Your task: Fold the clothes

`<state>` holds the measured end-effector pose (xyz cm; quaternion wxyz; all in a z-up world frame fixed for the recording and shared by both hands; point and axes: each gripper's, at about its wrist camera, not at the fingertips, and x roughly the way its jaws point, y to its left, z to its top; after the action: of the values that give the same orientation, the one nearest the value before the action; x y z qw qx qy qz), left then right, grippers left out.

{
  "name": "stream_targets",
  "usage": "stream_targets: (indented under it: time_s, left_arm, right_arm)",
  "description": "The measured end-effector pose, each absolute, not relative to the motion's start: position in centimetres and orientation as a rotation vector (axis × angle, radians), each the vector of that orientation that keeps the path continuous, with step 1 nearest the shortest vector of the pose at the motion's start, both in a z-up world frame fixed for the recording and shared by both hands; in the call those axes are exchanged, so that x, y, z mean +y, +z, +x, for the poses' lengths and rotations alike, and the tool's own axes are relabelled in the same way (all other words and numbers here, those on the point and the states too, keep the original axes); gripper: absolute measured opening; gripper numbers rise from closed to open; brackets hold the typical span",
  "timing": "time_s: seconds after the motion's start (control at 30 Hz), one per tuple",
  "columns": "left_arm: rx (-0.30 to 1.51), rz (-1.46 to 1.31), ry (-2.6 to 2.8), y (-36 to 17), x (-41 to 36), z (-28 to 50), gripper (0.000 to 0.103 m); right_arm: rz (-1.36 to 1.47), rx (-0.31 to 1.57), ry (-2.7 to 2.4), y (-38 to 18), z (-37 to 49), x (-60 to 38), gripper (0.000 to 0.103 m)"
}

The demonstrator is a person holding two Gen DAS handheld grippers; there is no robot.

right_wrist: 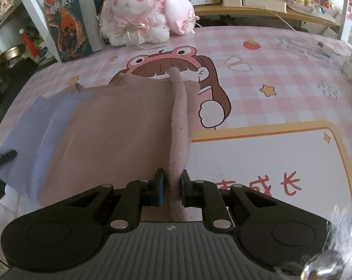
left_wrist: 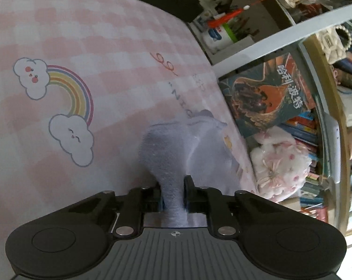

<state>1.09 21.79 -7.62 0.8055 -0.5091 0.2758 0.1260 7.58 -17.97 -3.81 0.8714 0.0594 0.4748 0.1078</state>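
- Pink cloth [right_wrist: 120, 126] lies on the table [right_wrist: 269, 154], overlapping a lilac cloth [right_wrist: 47, 121] at its 9 o'clock.
- Right gripper [right_wrist: 172, 187] pinches a pink fold; its tips are hidden.
- Left gripper [left_wrist: 172, 194] clamps bunched lilac cloth [left_wrist: 176, 149], which hides the rest.
- Plush [right_wrist: 138, 11] sits at 12 o'clock.

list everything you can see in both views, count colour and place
lavender cloth: 1, pale purple, on the mat, pinched in the left tongs
pink cloth: 1, dusty pink, overlapping the lavender one, a ridge pinched in the right tongs
table mat: 1, pink check with cartoons, under both cloths
plush toy: 1, white and pink, at the mat's far edge
book: 1, dark cover with orange, upright beside the plush
left tongs: 1, black, shut on lavender cloth
right tongs: 1, black, shut on pink cloth
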Motion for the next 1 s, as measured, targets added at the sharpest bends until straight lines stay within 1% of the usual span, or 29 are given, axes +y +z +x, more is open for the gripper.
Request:
stream_targets:
  time_s: [0.23, 0.33, 0.37, 0.47, 0.57, 0.8, 1.0]
  left_arm:
    - [0.597, -1.044, 0.273, -7.4, 21.7, 1.2, 0.014]
    - [0.592, -1.033, 0.281, -7.4, 21.6, 1.1, 0.014]
    - [0.589, -1.025, 0.285, -7.4, 21.5, 1.1, 0.014]
    - [0.568, -0.971, 0.294, -6.7, 20.7, 1.1, 0.013]
    - [0.542, -0.914, 0.300, -5.7, 19.7, 1.2, 0.011]
    - [0.445, -0.695, 0.216, 0.7, 14.6, 2.2, 0.011]
    - [0.381, -0.449, 0.106, 5.9, 5.5, 3.0, 0.011]
  right_arm:
    - [0.119, 0.947, 0.243, -2.7, 11.3, -18.9, 0.018]
    - [0.096, 0.957, 0.267, -3.1, 12.7, -19.0, 0.018]
    - [0.097, 0.964, 0.276, -3.3, 13.0, -19.2, 0.017]
    - [0.167, 0.973, 0.321, -3.6, 13.0, -20.5, 0.010]
    - [0.186, 0.983, 0.370, -3.9, 13.0, -21.4, 0.009]
    - [0.218, 1.002, 0.461, -4.5, 13.2, -22.7, 0.008]
    - [0.252, 1.018, 0.536, -5.1, 13.8, -23.9, 0.008]
